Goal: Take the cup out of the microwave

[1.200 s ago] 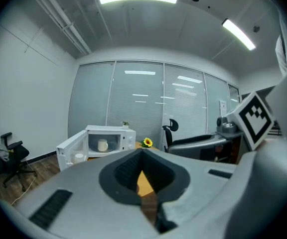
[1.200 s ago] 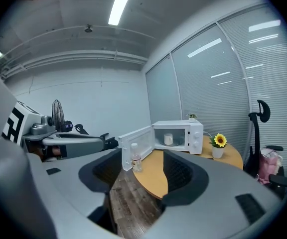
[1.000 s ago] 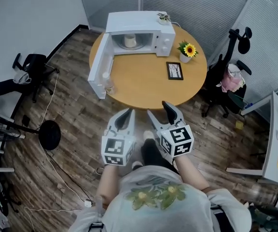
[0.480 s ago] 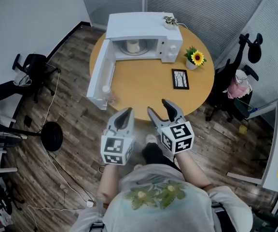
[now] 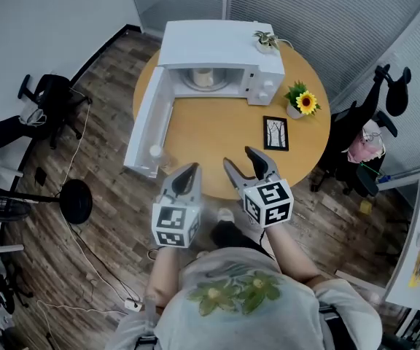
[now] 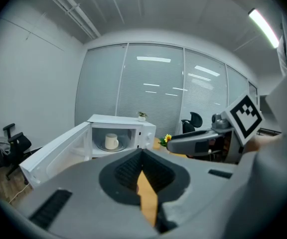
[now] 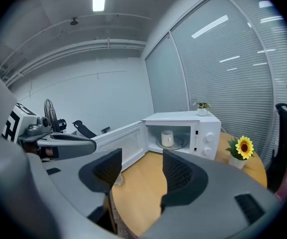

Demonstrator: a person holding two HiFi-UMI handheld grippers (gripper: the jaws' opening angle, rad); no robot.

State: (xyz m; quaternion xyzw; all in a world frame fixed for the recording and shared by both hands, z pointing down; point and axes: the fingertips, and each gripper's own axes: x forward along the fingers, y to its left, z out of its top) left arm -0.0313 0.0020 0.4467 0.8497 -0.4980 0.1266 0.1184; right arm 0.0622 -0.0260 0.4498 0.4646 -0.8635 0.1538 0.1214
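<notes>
A white microwave (image 5: 221, 46) stands at the far side of the round wooden table (image 5: 217, 133), its door (image 5: 146, 126) swung open to the left. A pale cup (image 5: 204, 78) sits on the turntable inside; it also shows as the cup (image 6: 111, 141) in the left gripper view and the cup (image 7: 167, 138) in the right gripper view. Both grippers hover over the table's near edge, well short of the microwave. My left gripper (image 5: 190, 172) is shut and empty, with only a sliver between its jaws. My right gripper (image 5: 240, 162) is open and empty.
A sunflower pot (image 5: 301, 100) and a small picture frame (image 5: 275, 133) stand right of the microwave, and a little plant (image 5: 265, 42) sits on top. A small clear glass (image 5: 156, 154) stands by the door's end. Office chairs (image 5: 46, 97) flank the table; a fan base (image 5: 75, 201) and cables lie on the floor at left.
The view has drawn closer to the table and the microwave has shifted right in frame. Both grippers keep their poses and jaw states.
</notes>
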